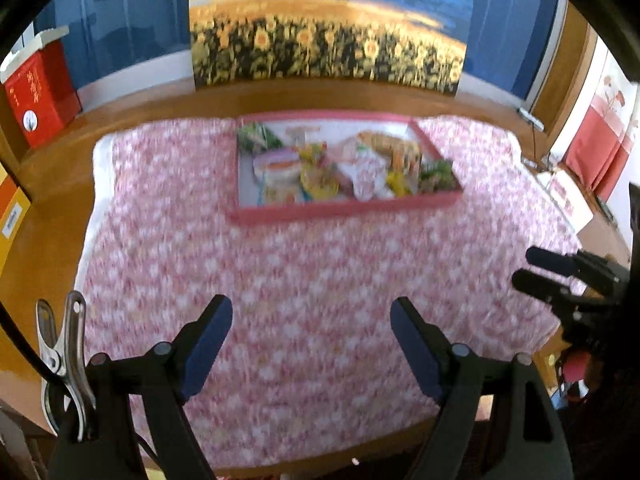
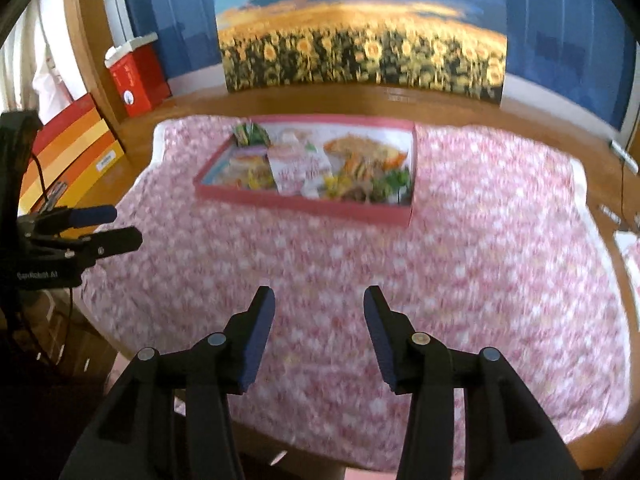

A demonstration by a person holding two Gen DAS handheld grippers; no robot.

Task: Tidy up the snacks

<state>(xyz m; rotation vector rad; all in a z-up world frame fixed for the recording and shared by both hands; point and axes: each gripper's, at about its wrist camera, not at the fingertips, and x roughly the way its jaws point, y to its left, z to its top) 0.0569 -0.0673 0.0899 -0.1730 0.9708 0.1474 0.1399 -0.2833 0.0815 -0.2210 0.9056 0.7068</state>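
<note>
A pink-red tray [image 1: 344,210] full of several colourful snack packets [image 1: 366,168] sits on the far middle of a pink flowered cloth [image 1: 300,320]. It also shows in the right wrist view [image 2: 308,204] with the snack packets [image 2: 304,168] inside. My left gripper [image 1: 312,308] is open and empty, well short of the tray, above the near cloth. My right gripper [image 2: 319,296] is open and empty too, above the near cloth. Each gripper shows at the edge of the other's view: the right one [image 1: 532,268] and the left one [image 2: 124,226]. Both views are motion-blurred.
The cloth covers a round wooden table [image 1: 48,248]. A sunflower poster [image 1: 328,36] stands behind the tray. A red box [image 1: 38,92] stands at the far left and striped orange boxes [image 2: 68,156] at the left. A metal clip [image 1: 64,356] sits by my left gripper.
</note>
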